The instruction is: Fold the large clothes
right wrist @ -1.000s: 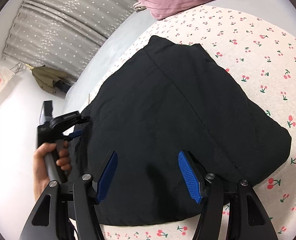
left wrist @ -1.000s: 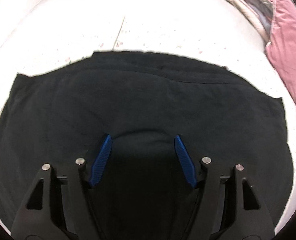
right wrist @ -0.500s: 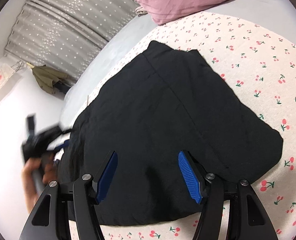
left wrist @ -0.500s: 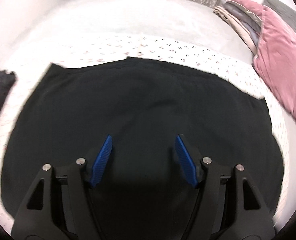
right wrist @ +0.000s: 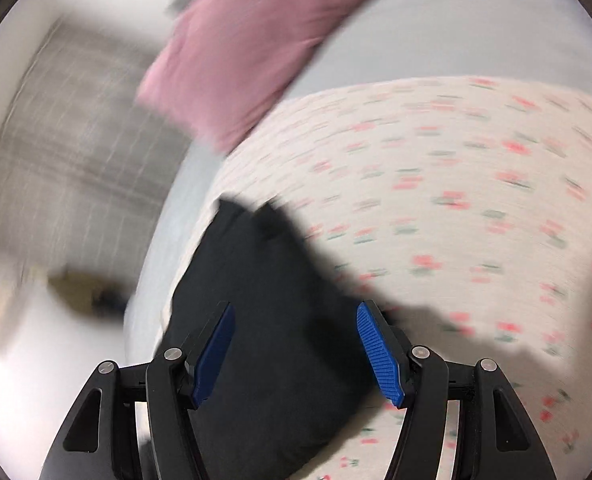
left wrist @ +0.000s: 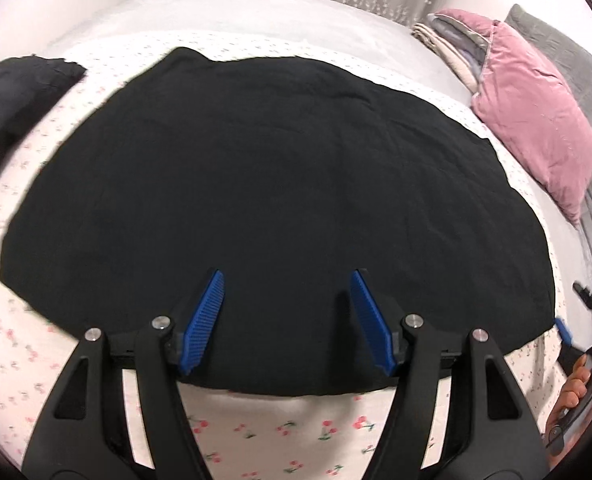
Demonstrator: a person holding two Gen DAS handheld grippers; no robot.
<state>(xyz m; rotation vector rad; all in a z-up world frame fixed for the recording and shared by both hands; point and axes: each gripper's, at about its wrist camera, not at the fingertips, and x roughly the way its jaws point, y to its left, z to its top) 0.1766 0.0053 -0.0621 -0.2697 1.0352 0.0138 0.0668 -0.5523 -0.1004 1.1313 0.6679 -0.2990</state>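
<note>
The black garment (left wrist: pixel 272 184) lies flat on the cherry-print sheet (left wrist: pixel 280 432), long axis left to right, its near edge just under the left gripper (left wrist: pixel 288 316), while the right gripper (right wrist: pixel 296 354) hovers over its right end, both open and empty.

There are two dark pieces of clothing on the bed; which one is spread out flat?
The large black garment in the middle, lying flat on the cherry-print sheet. The other dark garment sits bunched up at the far left edge.

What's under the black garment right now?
The cherry-print sheet shows all around the folded black garment, so it lies on that. Whether anything is tucked beneath or inside the folds is covered.
</note>
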